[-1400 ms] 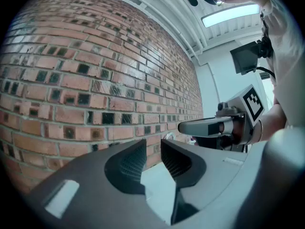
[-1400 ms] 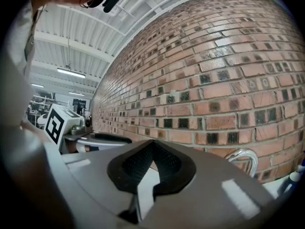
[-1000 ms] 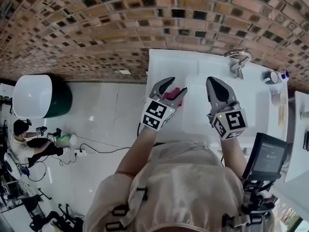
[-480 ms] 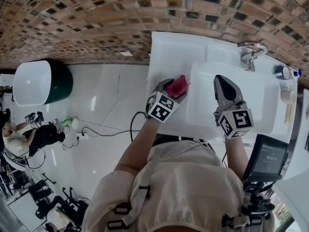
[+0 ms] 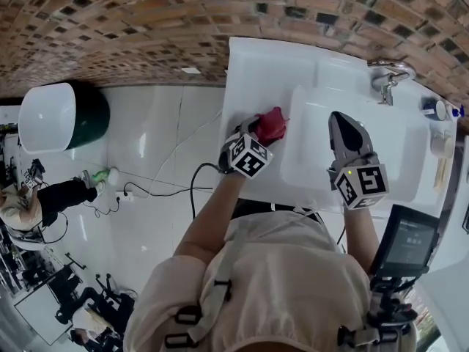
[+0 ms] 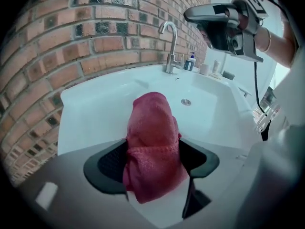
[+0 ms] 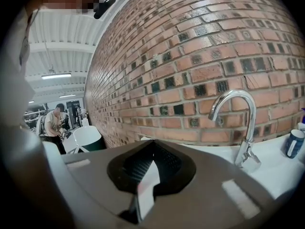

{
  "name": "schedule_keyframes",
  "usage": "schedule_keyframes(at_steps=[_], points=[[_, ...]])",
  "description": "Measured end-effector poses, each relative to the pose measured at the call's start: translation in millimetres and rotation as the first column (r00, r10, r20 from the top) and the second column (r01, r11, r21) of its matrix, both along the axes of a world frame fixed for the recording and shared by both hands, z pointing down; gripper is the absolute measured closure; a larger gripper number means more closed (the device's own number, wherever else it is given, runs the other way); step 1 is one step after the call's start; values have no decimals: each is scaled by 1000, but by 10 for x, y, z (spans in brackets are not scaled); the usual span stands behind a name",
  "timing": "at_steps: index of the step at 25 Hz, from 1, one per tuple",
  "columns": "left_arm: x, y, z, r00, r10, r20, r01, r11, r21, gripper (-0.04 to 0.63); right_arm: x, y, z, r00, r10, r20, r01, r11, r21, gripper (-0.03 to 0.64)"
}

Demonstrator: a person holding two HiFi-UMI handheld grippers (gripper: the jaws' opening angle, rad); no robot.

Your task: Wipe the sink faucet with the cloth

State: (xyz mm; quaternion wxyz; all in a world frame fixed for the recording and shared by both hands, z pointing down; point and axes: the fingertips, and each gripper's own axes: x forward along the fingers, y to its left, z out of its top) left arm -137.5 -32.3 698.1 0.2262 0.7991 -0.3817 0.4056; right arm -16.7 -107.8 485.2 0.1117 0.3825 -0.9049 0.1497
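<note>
2 hand-held grippers, 1 sink (image 6: 95, 104).

Left hand-held gripper (image 6: 153, 151): its jaws have just been opening and stand wide. The red cloth (image 6: 148, 118) slumps loosely between them on the near sink rim, probably for regripping.

Right hand-held gripper (image 7: 151, 147): jaws together, empty, idle.

Faucet (image 6: 170, 46): far rim, well apart from the cloth.

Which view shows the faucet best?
Right gripper view: the faucet is closest and side-on, visible from spout arch down to base. The left gripper view shows it whole too, but farther off and smaller. The head view sees it only from above, small, with its shape hard to read.
</note>
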Motion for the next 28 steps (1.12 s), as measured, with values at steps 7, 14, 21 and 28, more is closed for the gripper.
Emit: schedule_keyframes(at_steps=[7, 14, 21, 28], points=[[-51, -102, 3, 999, -37, 8, 37, 999, 3, 289, 50, -33, 8, 1000, 5, 4, -4, 1000, -9, 627], [-149, -178, -44, 998, -23, 54, 19, 998, 61, 485, 136, -47, -31, 1000, 7, -1, -7, 1000, 4, 627], [-4, -366, -444, 999, -29, 44, 22, 985, 171, 486, 292, -76, -174, 999, 40, -1, -40, 999, 35, 627], [575, -910, -1469, 994, 22, -109, 23, 918, 395, 486, 568, -101, -514, 997, 74, -1, -73, 990, 120, 627]])
